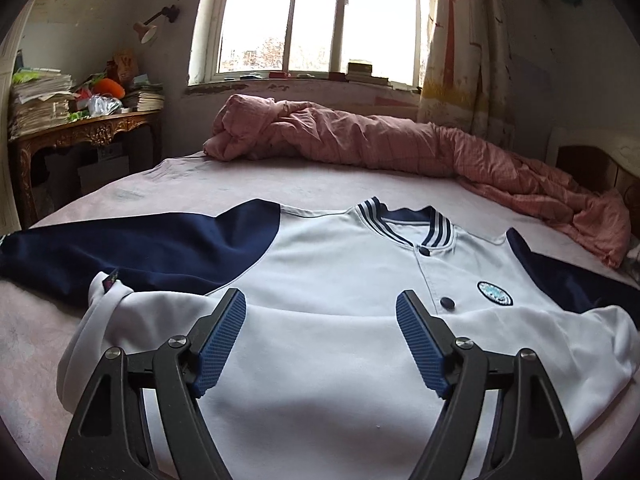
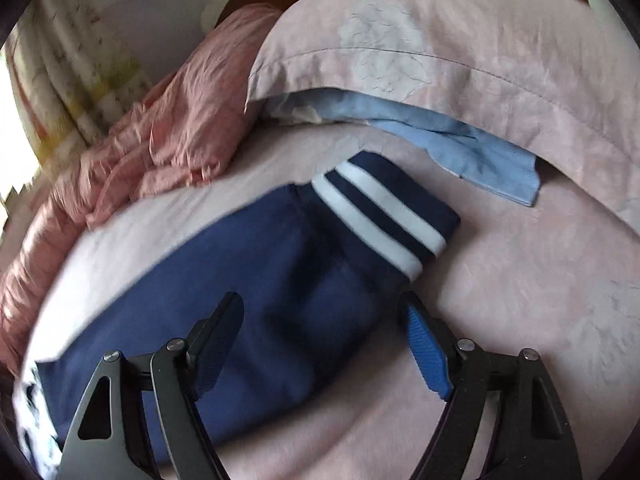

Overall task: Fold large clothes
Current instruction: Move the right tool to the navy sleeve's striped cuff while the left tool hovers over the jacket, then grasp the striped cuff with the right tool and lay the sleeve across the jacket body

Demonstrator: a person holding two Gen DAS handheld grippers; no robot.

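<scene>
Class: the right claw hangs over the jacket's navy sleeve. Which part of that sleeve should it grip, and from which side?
Grip the navy sleeve just behind its striped cuff, probably coming down from above with the open right claw straddling its width. The sleeve lies flat on the bed, so the cuff end lifts freely.

Left claw (image 1: 320, 308): black angular arms with triangular cut-outs, silver pivot screws, blue ribbed pads (image 1: 222, 344). Right claw (image 2: 324, 320): same black frame, silver screws, blue ribbed pads (image 2: 428, 356).

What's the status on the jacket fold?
Left gripper open over jacket. Right gripper open above navy sleeve. Pillow beyond cuff, clear.
</scene>
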